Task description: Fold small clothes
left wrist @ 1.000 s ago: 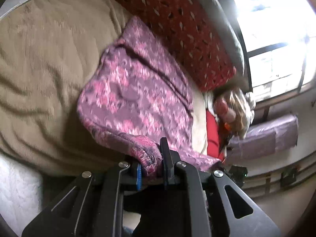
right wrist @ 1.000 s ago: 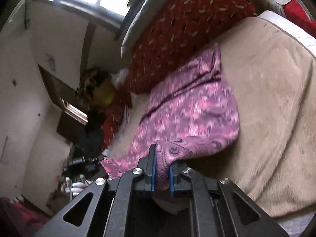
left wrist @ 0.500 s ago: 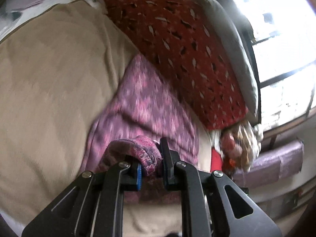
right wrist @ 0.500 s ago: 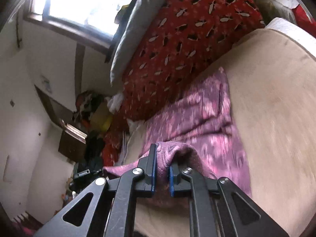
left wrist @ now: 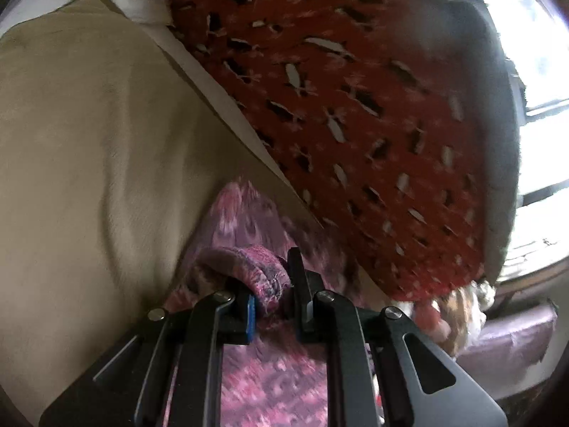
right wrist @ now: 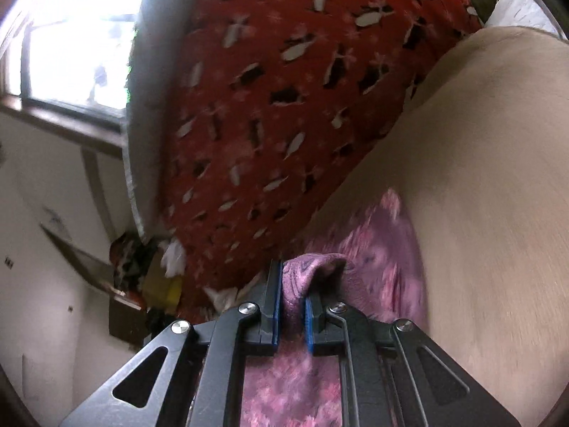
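1. Left gripper (left wrist: 272, 293): its 2 fingers are closed on a bunched edge of the pink-purple patterned garment (left wrist: 249, 213). The fabric rolls over the left finger and fills the gap between the blue pad and the black finger.
2. Right gripper (right wrist: 292, 300): closed on another fold of the same garment (right wrist: 384, 249), with a tongue of cloth pinched between the 2 blue pads.
3. Garment, location: it lies on the tan bed cover (left wrist: 89, 160), with its far end just beside the red patterned pillow (left wrist: 355, 106). The rest of the cloth runs back beneath both grippers, and motion blur obscures its pattern in both wrist views.
4. Red patterned pillow: leaning against the edge of the tan bed cover (right wrist: 498, 178), with a grey cushion (left wrist: 498, 106) behind it and a bright window (right wrist: 71, 35) beyond.
5. Surroundings: a heap of mixed clothes and items (right wrist: 142, 267) sits beside the pillow's lower end, against a white wall (right wrist: 35, 249). Details of the heap cannot be made out.
6. Both views are blurred toward the edges.
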Tool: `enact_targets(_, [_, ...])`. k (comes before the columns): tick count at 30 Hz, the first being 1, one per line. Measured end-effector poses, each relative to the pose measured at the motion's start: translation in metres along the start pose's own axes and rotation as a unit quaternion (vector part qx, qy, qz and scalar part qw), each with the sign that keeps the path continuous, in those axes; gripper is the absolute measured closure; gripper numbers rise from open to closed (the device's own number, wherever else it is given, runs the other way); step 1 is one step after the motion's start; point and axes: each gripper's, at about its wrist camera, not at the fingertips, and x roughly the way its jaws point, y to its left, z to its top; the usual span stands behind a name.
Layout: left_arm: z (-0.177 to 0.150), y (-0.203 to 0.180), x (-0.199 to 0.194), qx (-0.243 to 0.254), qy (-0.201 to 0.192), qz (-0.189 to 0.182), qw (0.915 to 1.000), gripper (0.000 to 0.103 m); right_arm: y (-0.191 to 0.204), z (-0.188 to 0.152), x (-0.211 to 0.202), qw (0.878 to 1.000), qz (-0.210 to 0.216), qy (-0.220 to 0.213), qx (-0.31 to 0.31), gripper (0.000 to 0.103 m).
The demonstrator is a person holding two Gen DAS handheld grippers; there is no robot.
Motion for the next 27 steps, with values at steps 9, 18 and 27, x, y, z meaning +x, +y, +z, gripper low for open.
enact_targets(9, [0.035,0.013,0.042,-0.066,0.048,0.001,0.9967,0.091,-0.027,0.031,0.035,0.996,-0.03,0.034,0.073,0.088])
enact_targets(18, [0.021,0.009,-0.028,-0.065,0.007,-0.045,0.9969,0.053,-0.023,0.031,-0.009,0.995,-0.079,-0.034,0.043,0.058])
enact_targets(27, [-0.117,0.004,-0.01,0.037,0.009,0.062,0.9974,0.053,-0.007,0.004,0.031,0.981,-0.18,0.018,-0.07,0.094])
